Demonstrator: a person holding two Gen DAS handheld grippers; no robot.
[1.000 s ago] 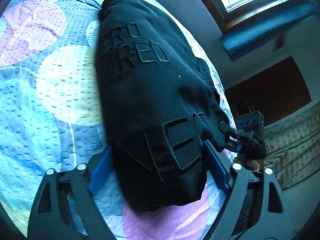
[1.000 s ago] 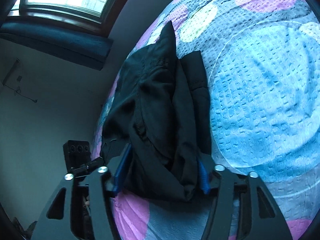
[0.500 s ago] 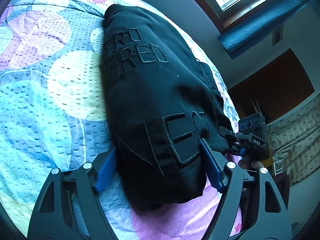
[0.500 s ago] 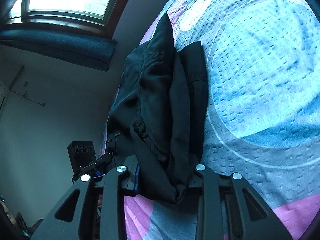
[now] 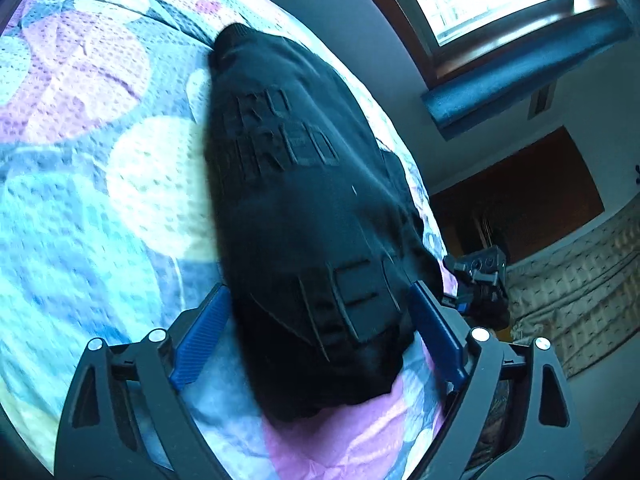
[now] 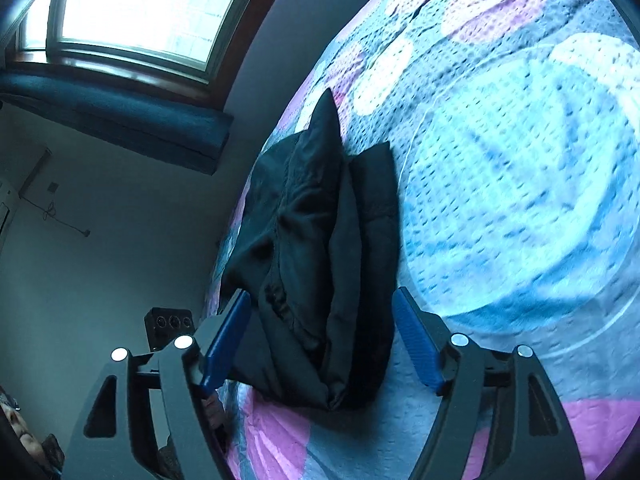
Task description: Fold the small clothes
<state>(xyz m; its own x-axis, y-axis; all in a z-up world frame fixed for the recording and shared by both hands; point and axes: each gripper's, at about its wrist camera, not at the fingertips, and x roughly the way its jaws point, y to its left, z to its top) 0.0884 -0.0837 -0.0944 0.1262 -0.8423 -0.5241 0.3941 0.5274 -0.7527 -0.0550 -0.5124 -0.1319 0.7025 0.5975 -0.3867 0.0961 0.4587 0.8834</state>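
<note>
— Garment (image 5: 304, 216) first: where does it lie?

— On the patterned bedspread (image 5: 100, 168); a black top, folded into a thick bundle, with raised lettering across its upper face; seen from the right wrist camera the same garment (image 6: 320, 248) shows its stacked folded edges, several layers one upon another.

— And the left gripper (image 5: 318, 312)?

— Spread wide, its blue fingers (image 5: 200, 344) standing one on each side of the bundle's near end; the fabric sits between them, its left edge at or just beside the left pad; whether the pads actually press the cloth I cannot tell; nothing is clamped.

— The right gripper (image 6: 322, 334)?

— Wide apart as well; the bundle's near corner lies between its blue fingers (image 6: 416, 344); the right finger stands clear of the cloth with bedspread (image 6: 520, 200) showing between; the left finger is just beside the folds; it has hold of nothing.

— Do the two see each other?

— Each camera catches the other gripper at the far side of the bundle; a window (image 6: 136, 12) lies beyond the bed.
</note>
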